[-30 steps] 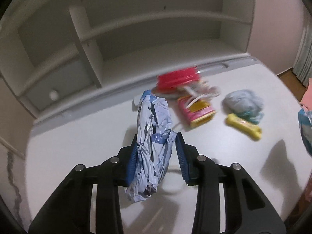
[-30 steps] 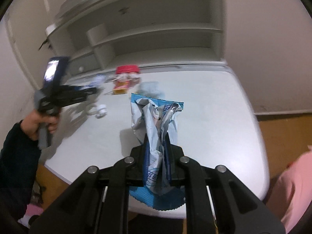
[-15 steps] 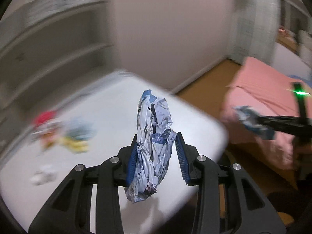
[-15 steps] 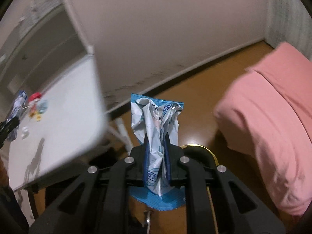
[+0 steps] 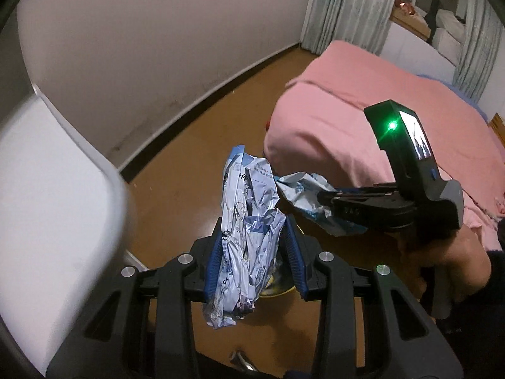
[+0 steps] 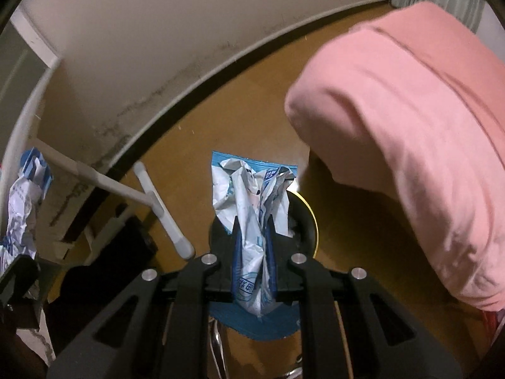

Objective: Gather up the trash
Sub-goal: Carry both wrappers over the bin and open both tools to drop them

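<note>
My left gripper (image 5: 252,252) is shut on a crumpled silver and blue wrapper (image 5: 249,221), held upright above the floor. My right gripper (image 6: 254,246) is shut on a crumpled white and blue wrapper (image 6: 252,195). Both hang over a round bin with a yellow rim (image 6: 311,221), mostly hidden behind the wrappers and fingers. In the left wrist view the right gripper (image 5: 315,195) comes in from the right with its wrapper (image 5: 303,192). The left gripper's wrapper shows at the far left of the right wrist view (image 6: 22,208).
A white table (image 5: 56,195) edge is at the left, with its white legs (image 6: 157,202) near the bin. A bed with a pink cover (image 5: 378,120) fills the right. Brown floor (image 5: 202,145) and a white wall (image 5: 142,31) lie ahead. Curtains (image 5: 347,0) hang at the back.
Both grippers swung away from the table with their wrappers and now point down at the floor over the bin. The table's clutter has left both views.
</note>
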Action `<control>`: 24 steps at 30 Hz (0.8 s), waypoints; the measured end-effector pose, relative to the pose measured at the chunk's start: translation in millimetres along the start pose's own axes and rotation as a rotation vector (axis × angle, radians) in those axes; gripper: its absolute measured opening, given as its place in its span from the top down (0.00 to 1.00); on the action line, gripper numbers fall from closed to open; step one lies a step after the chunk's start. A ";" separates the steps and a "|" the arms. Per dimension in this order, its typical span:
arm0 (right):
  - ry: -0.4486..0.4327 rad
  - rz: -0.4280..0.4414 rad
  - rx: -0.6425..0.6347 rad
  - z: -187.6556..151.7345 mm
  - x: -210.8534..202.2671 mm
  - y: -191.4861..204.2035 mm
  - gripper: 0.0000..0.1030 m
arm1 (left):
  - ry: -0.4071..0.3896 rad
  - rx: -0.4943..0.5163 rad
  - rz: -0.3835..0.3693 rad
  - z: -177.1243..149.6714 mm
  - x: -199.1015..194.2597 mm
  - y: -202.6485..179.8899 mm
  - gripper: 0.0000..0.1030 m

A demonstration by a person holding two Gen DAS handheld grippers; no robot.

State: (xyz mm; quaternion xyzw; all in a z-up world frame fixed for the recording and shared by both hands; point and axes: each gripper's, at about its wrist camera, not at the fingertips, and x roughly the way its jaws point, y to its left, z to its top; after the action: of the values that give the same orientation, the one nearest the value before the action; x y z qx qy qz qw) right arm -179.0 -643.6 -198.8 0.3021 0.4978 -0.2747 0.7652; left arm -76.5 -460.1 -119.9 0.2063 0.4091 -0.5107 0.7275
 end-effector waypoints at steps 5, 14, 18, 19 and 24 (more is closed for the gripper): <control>0.053 0.000 0.022 -3.6 23.6 -9.1 0.86 | 0.047 -0.004 0.018 -7.0 26.6 -0.7 0.65; 0.075 0.010 0.024 0.0 35.0 -7.2 0.86 | 0.069 0.007 0.011 -4.1 38.6 -17.4 0.64; 0.074 0.023 0.039 0.7 37.3 -10.7 0.75 | 0.080 0.000 0.012 -3.7 44.4 -16.8 0.64; 0.070 0.022 0.046 0.8 37.1 -12.7 0.62 | 0.084 -0.003 0.010 -3.1 46.6 -15.4 0.64; 0.035 0.022 0.074 2.7 30.8 -18.0 0.45 | 0.101 -0.005 0.003 -4.2 56.4 -13.5 0.64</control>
State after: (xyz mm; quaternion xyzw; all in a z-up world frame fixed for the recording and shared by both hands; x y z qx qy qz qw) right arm -179.5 -661.3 -229.9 0.3406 0.4973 -0.2792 0.7475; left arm -82.3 -494.8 -166.2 0.2304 0.4462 -0.4975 0.7074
